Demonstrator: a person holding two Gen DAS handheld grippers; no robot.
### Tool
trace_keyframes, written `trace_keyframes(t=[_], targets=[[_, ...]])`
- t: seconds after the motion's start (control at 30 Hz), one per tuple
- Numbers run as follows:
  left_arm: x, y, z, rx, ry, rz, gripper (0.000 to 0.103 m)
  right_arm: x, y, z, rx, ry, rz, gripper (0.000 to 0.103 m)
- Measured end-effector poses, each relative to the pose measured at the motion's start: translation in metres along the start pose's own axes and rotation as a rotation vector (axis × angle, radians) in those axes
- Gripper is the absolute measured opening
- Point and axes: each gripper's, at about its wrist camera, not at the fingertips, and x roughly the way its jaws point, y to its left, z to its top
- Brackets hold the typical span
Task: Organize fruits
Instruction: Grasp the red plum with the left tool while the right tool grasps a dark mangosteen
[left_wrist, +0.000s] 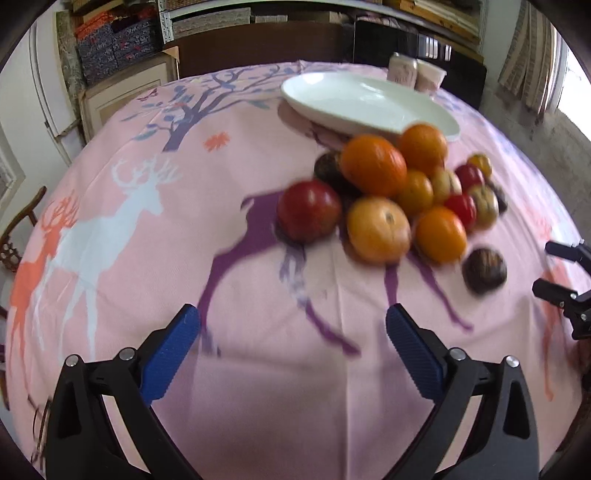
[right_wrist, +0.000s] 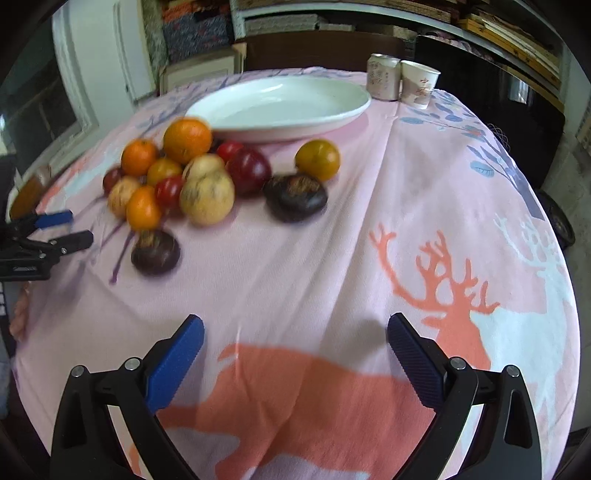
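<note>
A heap of several fruits lies on the pink deer-print tablecloth (left_wrist: 147, 155): oranges (left_wrist: 373, 170), a red apple (left_wrist: 309, 216), dark purple fruits (left_wrist: 484, 275) and small yellow and red ones. Behind the heap stands an empty white plate (left_wrist: 354, 99). My left gripper (left_wrist: 293, 323) hovers open, short of the heap, nothing between its blue pads. In the right wrist view the same heap (right_wrist: 177, 177) lies far left, with a dark fruit (right_wrist: 295, 197) and a yellow one (right_wrist: 317, 158) apart from it. My right gripper (right_wrist: 295, 326) is open over bare cloth. The plate (right_wrist: 280, 105) sits beyond.
A drink can (right_wrist: 383, 75) and a paper cup (right_wrist: 418, 83) stand at the table's far edge beside the plate. Shelves with boxes and fabrics line the back wall. A wooden chair (left_wrist: 16, 229) is at the left. The table edge curves away on both sides.
</note>
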Motion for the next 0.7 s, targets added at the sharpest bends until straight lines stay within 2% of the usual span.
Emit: trace_keyframes(t=[0.1,0.17,0.37,0.43,0.5,0.57,0.7], targets=[[0.014,0.007,0.025,-0.001,0.003,-0.020,0.099,0.005,-0.014,0.017,0.068,-0.043,0.020,0.100],[0.016,0.011,0.036,-0.010,-0.016,-0.080,0.099,0.014,-0.021,0.027,0.109,-0.044,0.040,0.100],[0.021,0.016,0.045,-0.007,-0.068,-0.128,0.099,0.026,-0.030,0.037,0.159,-0.074,0.094,0.100],[0.021,0.016,0.046,0.005,-0.076,-0.155,0.097,0.027,-0.033,0.038,0.172,-0.079,0.100,0.092],[0.019,0.012,0.045,0.036,-0.089,-0.194,0.088,0.027,-0.034,0.039,0.175,-0.084,0.113,0.092],[0.016,0.008,0.043,0.063,-0.092,-0.248,0.072,0.026,-0.034,0.038,0.176,-0.089,0.127,0.091],[0.018,0.008,0.046,0.079,-0.087,-0.300,0.072,0.025,-0.036,0.037,0.188,-0.094,0.151,0.091]])
